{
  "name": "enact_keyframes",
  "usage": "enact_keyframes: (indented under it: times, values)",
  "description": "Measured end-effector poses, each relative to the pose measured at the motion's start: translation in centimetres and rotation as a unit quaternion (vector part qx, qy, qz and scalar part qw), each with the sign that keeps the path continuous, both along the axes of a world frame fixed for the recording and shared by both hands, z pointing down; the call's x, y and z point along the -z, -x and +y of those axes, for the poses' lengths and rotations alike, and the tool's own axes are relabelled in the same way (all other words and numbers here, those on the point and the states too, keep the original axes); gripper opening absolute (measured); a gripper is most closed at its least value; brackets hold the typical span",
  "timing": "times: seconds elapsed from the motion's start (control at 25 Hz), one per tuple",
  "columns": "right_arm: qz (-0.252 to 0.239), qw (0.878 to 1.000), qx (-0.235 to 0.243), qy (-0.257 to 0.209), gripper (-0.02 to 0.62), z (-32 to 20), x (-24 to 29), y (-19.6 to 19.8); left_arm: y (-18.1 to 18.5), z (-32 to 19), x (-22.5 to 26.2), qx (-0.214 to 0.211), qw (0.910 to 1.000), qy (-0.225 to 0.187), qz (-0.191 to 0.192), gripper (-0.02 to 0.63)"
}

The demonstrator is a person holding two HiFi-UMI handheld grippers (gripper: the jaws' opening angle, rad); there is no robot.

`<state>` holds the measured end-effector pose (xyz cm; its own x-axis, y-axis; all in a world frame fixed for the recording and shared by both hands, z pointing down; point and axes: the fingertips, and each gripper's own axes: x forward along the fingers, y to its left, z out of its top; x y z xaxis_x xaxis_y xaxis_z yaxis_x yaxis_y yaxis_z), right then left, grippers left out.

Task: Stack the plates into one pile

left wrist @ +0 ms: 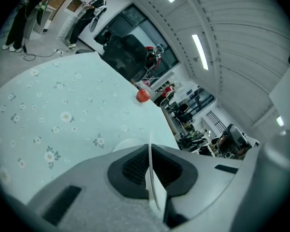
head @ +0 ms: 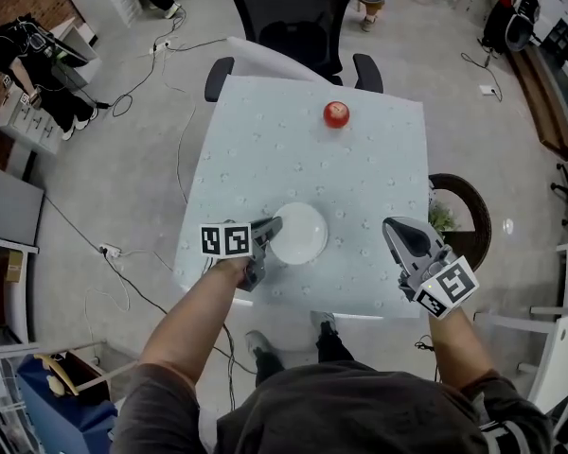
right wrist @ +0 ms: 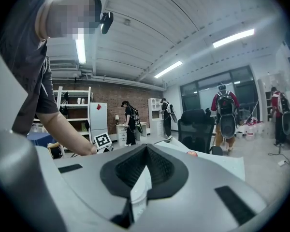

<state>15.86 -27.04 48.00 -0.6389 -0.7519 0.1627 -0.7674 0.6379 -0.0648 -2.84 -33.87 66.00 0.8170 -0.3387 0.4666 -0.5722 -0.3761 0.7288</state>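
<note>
I find my left gripper [head: 271, 227] angled downward, arm extended, jaws clamped on the rim of a plate [head: 301, 232]. My right gripper [head: 391, 225] points nearly level, jaws closed together, holding nothing.

You're under bright, even ceiling strip lights [right wrist: 232, 36]; shadows faint. Your gripper views bow hard toward black corners, close foreground soft. Head view sharp, tablecloth [head: 379, 159] slightly washed.

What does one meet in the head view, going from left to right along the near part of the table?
First the left gripper, then the white plate, then the right gripper.
</note>
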Motion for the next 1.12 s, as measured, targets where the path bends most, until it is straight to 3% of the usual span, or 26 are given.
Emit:
enact_keyframes:
  times: [0.12, 0.2, 0.32, 0.44, 0.6, 0.84, 1.12]
  values:
    - [0.001, 1.000, -0.003, 0.002, -0.008, 0.5, -0.2, -0.9, -0.4, 0.0, -0.8, -0.005, 0.9994, -0.018, -0.031, 0.016]
    - [0.001, 1.000, -0.006, 0.004, -0.008, 0.8, -0.4, -1.6, -0.7, 0.2, -1.5, -0.024, 0.9948, -0.049, -0.085, 0.023]
    - [0.001, 1.000, -0.009, 0.006, -0.008, 1.2, -0.7, -2.5, -1.3, 0.6, -3.1, -0.065, 0.9736, -0.106, -0.191, 0.069]
    - [0.001, 1.000, -0.008, 0.008, -0.008, 1.7, -1.1, -2.9, -1.3, 0.4, -4.0, -0.065, 0.9546, -0.145, -0.252, 0.091]
    - [0.000, 1.000, -0.009, 0.010, -0.008, 2.4, -1.4, -3.5, -0.6, -0.2, -4.5, -0.034, 0.9460, -0.150, -0.285, 0.098]
    - [0.000, 1.000, -0.012, 0.011, -0.008, 3.2, -1.2, -4.1, 0.4, -0.8, -5.6, -0.027, 0.9247, -0.165, -0.342, 0.103]
    - [0.002, 1.000, -0.008, 0.009, -0.008, 3.7, -0.9, -3.8, 0.1, -0.7, -3.6, -0.009, 0.9311, -0.183, -0.316, 0.103]
